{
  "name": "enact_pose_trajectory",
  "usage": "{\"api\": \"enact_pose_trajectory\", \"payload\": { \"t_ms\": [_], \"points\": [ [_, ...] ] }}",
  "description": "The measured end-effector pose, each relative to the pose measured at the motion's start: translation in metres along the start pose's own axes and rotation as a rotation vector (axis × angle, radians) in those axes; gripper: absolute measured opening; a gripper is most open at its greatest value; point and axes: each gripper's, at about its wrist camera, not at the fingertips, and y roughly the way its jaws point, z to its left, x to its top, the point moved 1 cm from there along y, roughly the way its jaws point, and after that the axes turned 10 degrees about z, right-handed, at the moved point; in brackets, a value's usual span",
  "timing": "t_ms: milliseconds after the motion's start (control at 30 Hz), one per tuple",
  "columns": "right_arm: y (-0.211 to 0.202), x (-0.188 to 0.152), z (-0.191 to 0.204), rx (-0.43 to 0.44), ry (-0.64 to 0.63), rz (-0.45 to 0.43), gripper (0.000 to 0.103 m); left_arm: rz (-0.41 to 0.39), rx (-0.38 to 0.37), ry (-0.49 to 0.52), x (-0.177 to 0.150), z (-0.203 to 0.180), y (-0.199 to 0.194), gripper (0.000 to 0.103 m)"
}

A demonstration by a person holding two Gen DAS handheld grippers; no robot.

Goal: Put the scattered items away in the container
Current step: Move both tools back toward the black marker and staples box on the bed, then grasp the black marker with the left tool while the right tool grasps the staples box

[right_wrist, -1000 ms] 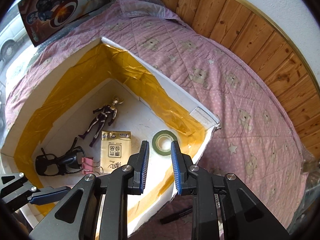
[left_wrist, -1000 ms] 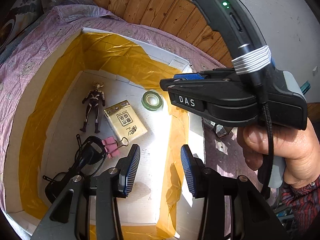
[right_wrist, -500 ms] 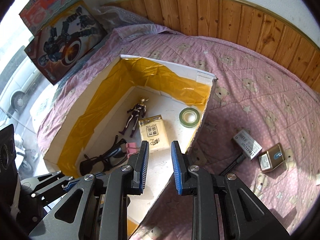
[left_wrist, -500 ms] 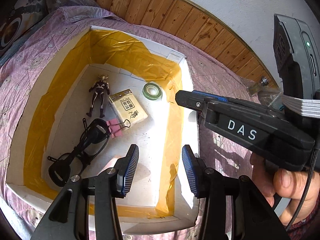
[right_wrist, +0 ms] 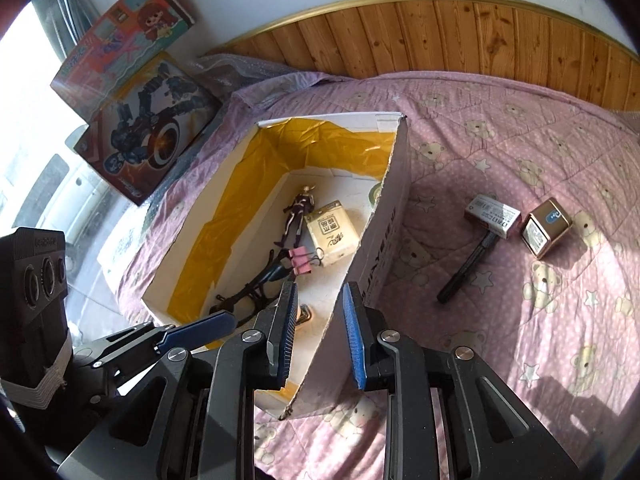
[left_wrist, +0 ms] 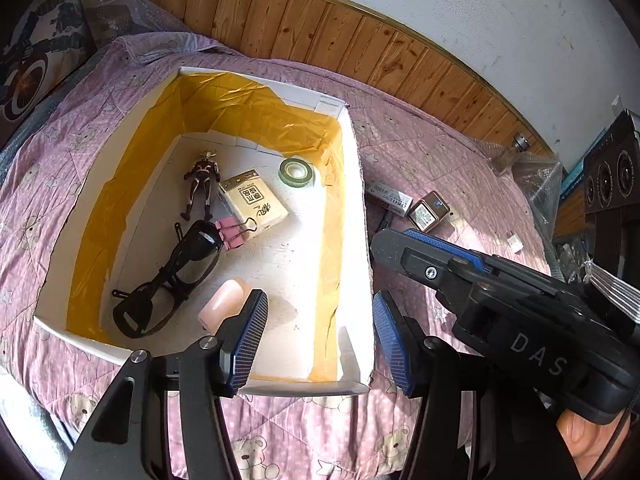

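We are in a home bedroom. We see a bed covered by a pink quilt [right_wrist: 500,152] printed with teddy bears and stars, backed by wooden wall panelling [right_wrist: 440,36] under a white plastered wall [left_wrist: 480,12]. Boxed toys [right_wrist: 136,92] lean beside a bright window [right_wrist: 24,112], and small household odds and ends lie on the quilt.

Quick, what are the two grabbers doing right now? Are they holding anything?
Left gripper: open, holding nothing, above the box.
Right gripper: open, holding nothing, over the box's side wall.
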Motion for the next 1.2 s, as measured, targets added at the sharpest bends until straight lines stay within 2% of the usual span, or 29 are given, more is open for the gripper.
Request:
{"api": "enact_pose_trajectory", "payload": {
  "t_ms": [367,733,867,1067,1200],
  "points": [
    [-0.034,-0.045,-0.044,0.042,0.124,-0.058,0.028,-0.001,0.025,0.117,-0.02,-0.049,-0.004,0.057],
    [-0.035,-0.077,-0.1,0.084,0.269,-0.06,0.028,0.064,0.037,0.184,-0.034,-0.084,0.02,0.06],
    [-0.039,-0.077,-0.121,0.071,0.303,-0.077,0.028,0.078,0.029,0.191,-0.028,-0.096,0.031,0.062],
    [-0.049,-0.061,-0.157,0.03,0.331,-0.109,0.032,0.097,0.026,0.188,-0.001,-0.112,0.056,0.062],
    [-0.047,-0.041,-0.173,0.054,0.319,-0.11,0.032,0.11,0.033,0.189,0.019,-0.121,0.078,0.062]
  ]
}}
